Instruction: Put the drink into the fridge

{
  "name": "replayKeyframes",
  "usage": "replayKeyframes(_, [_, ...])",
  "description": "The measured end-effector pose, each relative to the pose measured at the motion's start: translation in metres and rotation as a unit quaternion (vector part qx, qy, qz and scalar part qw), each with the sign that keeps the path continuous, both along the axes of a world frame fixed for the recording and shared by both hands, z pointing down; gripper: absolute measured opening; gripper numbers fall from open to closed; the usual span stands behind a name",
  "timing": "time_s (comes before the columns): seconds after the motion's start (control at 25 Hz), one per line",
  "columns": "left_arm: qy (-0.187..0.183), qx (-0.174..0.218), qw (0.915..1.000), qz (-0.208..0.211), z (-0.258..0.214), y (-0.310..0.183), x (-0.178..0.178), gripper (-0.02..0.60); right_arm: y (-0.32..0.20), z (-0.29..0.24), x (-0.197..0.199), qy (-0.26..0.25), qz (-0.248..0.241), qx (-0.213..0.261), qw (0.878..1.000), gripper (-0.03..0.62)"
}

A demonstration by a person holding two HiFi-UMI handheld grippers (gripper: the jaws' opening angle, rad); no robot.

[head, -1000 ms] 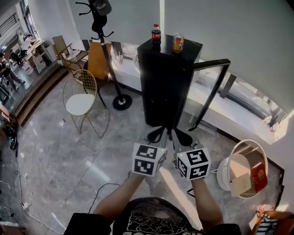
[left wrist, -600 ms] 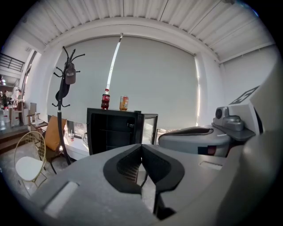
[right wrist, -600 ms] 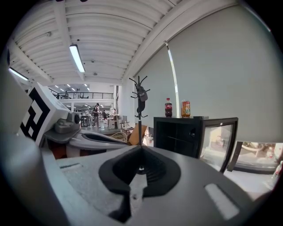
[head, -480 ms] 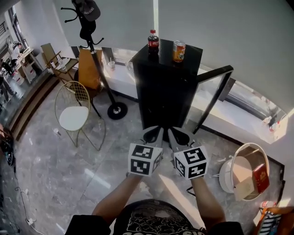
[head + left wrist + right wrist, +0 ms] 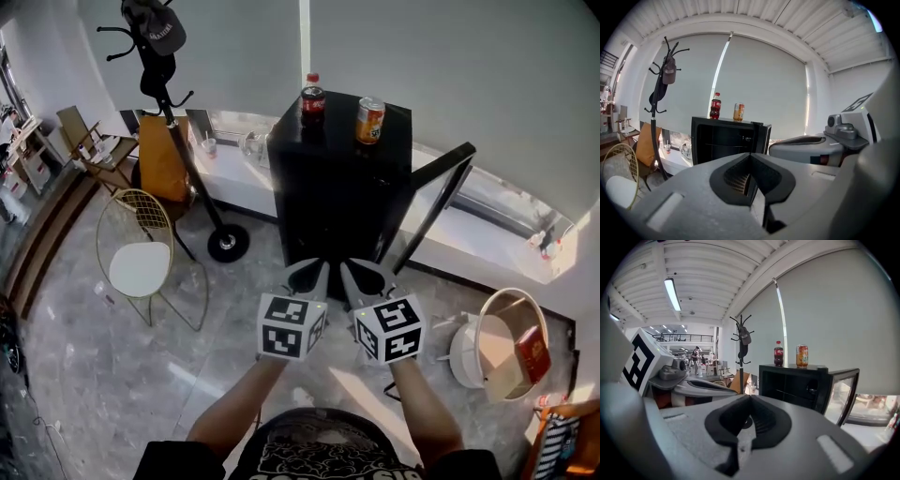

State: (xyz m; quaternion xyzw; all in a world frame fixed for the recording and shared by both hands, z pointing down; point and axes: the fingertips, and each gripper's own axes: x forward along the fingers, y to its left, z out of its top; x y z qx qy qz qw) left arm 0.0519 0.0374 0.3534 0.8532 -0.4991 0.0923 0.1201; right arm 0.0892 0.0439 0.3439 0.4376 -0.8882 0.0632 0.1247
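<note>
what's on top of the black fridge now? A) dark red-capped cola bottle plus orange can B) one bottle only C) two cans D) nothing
A: a dark red-capped cola bottle and an orange can stand apart on top of the black fridge.

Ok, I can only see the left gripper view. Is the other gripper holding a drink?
Observer: No. The right gripper is shut, with nothing between its jaws.
Operator: What's on the floor over on my right?
Observer: A white bin with a red box in it.
Operator: Is the fridge door really open?
Observer: Yes. The glass door stands swung out at the right side of the fridge.
</note>
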Motion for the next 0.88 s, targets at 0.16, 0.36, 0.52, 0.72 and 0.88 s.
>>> replayKeyframes(0.16, [0.002, 0.006, 0.9999, 0.015, -0.005, -0.015, -0.012, 0.005, -0.013, -0.005, -0.014, 0.001, 0.009, 0.002, 1.0, 0.002])
replayKeyframes(0.36, [0.005, 0.01, 0.9995, 0.03, -0.01, -0.029, -0.016, 0.005, -0.027, -0.011, -0.017, 0.0, 0.02, 0.007, 1.0, 0.002])
replayKeyframes(0.52, [0.007, 0.011, 0.9992, 0.037, -0.009, -0.04, -0.015, 0.005, -0.038, -0.011, -0.017, 0.0, 0.025, 0.009, 1.0, 0.002])
replayKeyframes(0.72, [0.0, 0.008, 0.9991, 0.042, -0.005, -0.056, -0.01, 0.005, -0.055, -0.008, -0.013, -0.005, 0.029, 0.008, 1.0, 0.002])
replayKeyframes(0.88, [-0.003, 0.011, 0.999, 0.044, -0.006, -0.076, -0.003, 0.005, -0.073, -0.01, -0.005, -0.007, 0.029, 0.012, 0.999, 0.002])
